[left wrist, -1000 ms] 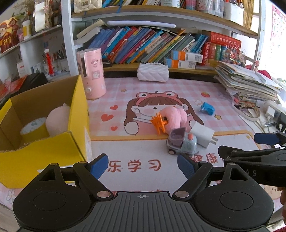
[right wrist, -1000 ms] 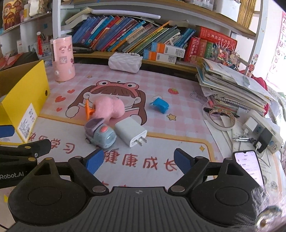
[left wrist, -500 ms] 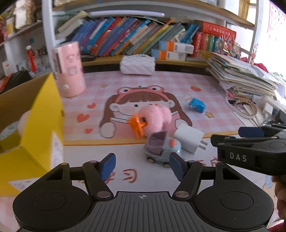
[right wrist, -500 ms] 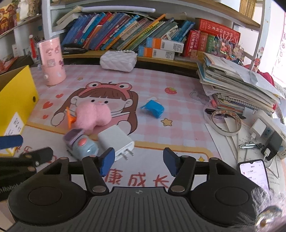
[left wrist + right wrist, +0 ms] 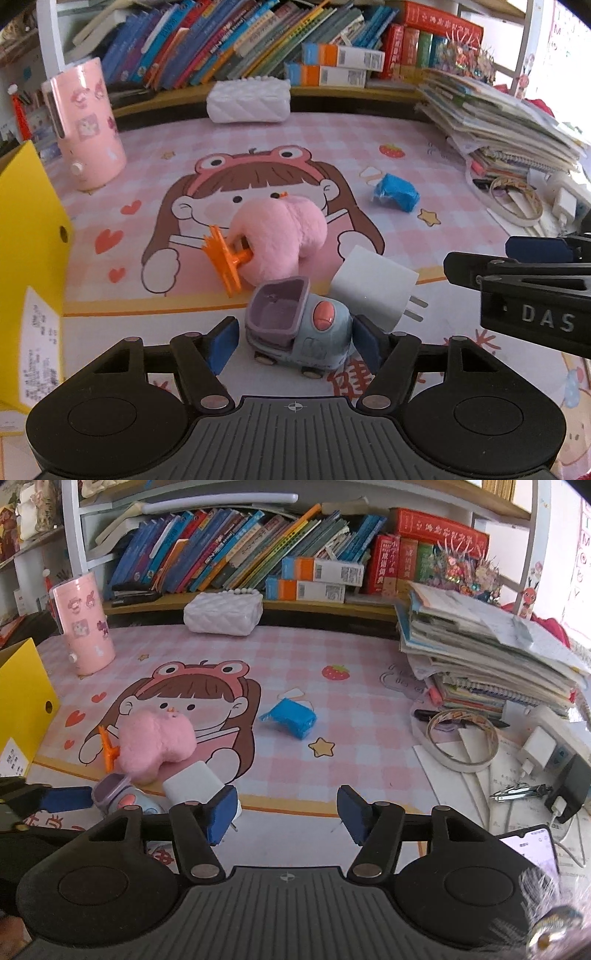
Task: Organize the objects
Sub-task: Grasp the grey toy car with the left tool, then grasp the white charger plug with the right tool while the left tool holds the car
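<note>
A blue-grey toy truck (image 5: 295,332) with a purple bin stands on the pink mat between the fingers of my left gripper (image 5: 293,341). The jaws flank it closely, with a thin gap at the left pad (image 5: 221,343). Behind it lie a pink plush (image 5: 280,236), an orange hair claw (image 5: 225,258), a white charger (image 5: 373,288) and a blue packet (image 5: 395,192). My right gripper (image 5: 288,819) is open over bare mat, its left pad (image 5: 221,818) just in front of the charger (image 5: 194,786). The blue packet (image 5: 290,720) lies farther ahead.
A yellow box (image 5: 29,258) stands at the left edge. At the back are a pink cylinder (image 5: 85,125), a white quilted pouch (image 5: 247,101) and shelved books. A paper stack (image 5: 491,653), tape roll (image 5: 461,742), clippers (image 5: 517,792) and phone (image 5: 532,849) crowd the right.
Both grippers have moved forward and lower toward the objects, and their jaws have narrowed. The left one has come around the toy truck. The yellow box has slid to the view's left edge.
</note>
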Tool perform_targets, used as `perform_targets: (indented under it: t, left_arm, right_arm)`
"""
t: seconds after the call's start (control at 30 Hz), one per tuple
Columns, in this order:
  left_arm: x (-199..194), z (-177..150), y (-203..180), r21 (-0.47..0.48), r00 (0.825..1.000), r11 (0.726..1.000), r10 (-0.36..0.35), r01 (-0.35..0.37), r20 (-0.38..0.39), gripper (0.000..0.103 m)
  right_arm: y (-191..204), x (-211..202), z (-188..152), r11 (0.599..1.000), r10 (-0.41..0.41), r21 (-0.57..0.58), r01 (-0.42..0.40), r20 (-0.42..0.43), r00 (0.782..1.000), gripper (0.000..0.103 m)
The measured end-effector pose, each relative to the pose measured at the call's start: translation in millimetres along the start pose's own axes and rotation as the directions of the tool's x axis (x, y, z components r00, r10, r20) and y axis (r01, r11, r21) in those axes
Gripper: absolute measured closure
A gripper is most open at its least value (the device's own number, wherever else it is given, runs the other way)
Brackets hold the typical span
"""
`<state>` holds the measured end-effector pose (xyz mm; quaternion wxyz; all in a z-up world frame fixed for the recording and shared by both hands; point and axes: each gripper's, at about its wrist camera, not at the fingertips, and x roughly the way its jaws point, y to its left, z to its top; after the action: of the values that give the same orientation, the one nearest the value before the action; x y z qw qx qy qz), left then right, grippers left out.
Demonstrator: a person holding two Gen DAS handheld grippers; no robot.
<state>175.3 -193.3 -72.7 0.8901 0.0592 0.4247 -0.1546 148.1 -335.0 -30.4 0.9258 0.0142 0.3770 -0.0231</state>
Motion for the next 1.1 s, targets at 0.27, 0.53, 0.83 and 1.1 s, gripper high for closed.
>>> perform_targets:
  t: [0.27,0.53,0.83,1.1]
  left_arm:
    - [4.9,-1.1,3.1,-0.008,1.000,1.000,0.013,-0.013,-0.004,0.039]
    - [-30.8,-3.3,37.3,-0.125,0.996,0.989,0.084,-0.079,0.034,0.040]
    - [-53.3,-14.6,56.0,-0.193,0.995,0.977,0.094,-0.087,0.028,0.039]
    - [-67.5,-20.4,60.2,-0.207,0.995,0.976,0.084,-0.072,0.051,0.039]
  right_arm:
    - [-0.3,8.5,1.9,0.999,0.035,-0.010,-0.035,-0.020,0.999,0.040]
    - [15.9,23.3,2.4,0.993,0.092,-0.063,-0.097,-0.078,0.993,0.027]
    - [47.2,46.5,-2.3,0.973,0.149,-0.151,-0.175,-0.166,0.975,0.024]
    - [55.5,47.4,-4.7,0.968,0.155,-0.171,-0.183,-0.162,0.975,0.056]
